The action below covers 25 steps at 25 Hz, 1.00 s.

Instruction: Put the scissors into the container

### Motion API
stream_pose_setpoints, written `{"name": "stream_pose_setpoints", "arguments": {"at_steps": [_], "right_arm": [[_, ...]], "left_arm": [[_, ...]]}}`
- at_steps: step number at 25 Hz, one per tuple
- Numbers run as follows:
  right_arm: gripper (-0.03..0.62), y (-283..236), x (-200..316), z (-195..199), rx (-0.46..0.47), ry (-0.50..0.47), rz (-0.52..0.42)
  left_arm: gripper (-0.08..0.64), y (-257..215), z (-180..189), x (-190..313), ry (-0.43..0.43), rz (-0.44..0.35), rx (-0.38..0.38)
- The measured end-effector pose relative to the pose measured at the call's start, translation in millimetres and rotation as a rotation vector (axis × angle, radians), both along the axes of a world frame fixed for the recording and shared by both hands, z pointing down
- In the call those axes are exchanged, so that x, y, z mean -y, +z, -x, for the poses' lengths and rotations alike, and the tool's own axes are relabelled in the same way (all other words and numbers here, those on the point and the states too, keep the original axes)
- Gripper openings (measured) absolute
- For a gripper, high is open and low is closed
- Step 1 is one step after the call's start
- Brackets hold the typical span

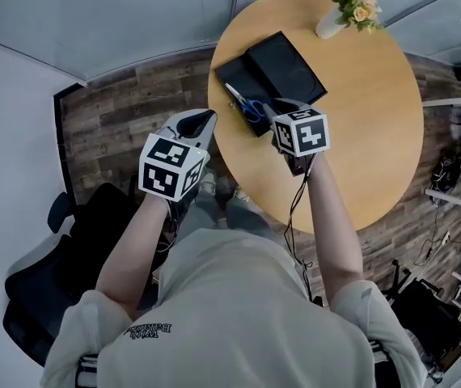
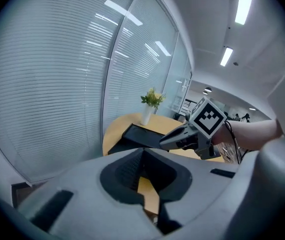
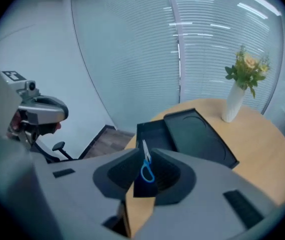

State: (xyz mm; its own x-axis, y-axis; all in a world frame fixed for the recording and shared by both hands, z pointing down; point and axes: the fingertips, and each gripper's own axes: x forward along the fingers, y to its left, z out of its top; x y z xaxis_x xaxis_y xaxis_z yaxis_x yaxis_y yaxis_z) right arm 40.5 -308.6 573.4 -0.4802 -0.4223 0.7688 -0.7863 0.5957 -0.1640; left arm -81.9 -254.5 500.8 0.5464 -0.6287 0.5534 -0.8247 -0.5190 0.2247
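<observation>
Right gripper view: scissors [image 3: 145,157] beyond parted right gripper [image 3: 144,150] | left gripper [image 2: 142,152] parted, empty

We see a smooth, pale wood bench [image 1: 376,136] right of centre, a matt black plastic container [image 1: 283,67], scissors [image 1: 249,106] with shiny metal blades and blue plastic handles, and a dark, rough-grained plank floor [image 1: 125,103].

This looks like an office: glass walls with blinds [image 2: 57,84] surround a round wooden table [image 1: 376,136], a black swivel chair [image 1: 36,297] stands on the wood-pattern floor [image 1: 109,103], and long strip lights [image 2: 242,6] run along the ceiling.
</observation>
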Motion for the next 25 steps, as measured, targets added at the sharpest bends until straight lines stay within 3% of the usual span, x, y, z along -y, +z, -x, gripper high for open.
{"name": "stream_pose_setpoints", "arguments": {"at_steps": [5, 11, 21, 25], "right_arm": [[0.07, -54, -8, -5, 0.052, 0.0, -0.111], [0.051, -126, -14, -8, 0.131, 0.018, -0.263], [0.041, -250, -45, -9, 0.337, 0.005, -0.465], [0.04, -294, -57, -26, 0.274, 0.046, -0.665]], "left_arm": [[0.021, -44, -5, -2, 0.005, -0.091, 0.002], [0.021, -93, -8, -4, 0.019, -0.238, 0.062], [0.021, -197, -12, -11, 0.014, -0.463, -0.023], [0.021, -227, -17, -18, 0.028, -0.535, -0.01]]}}
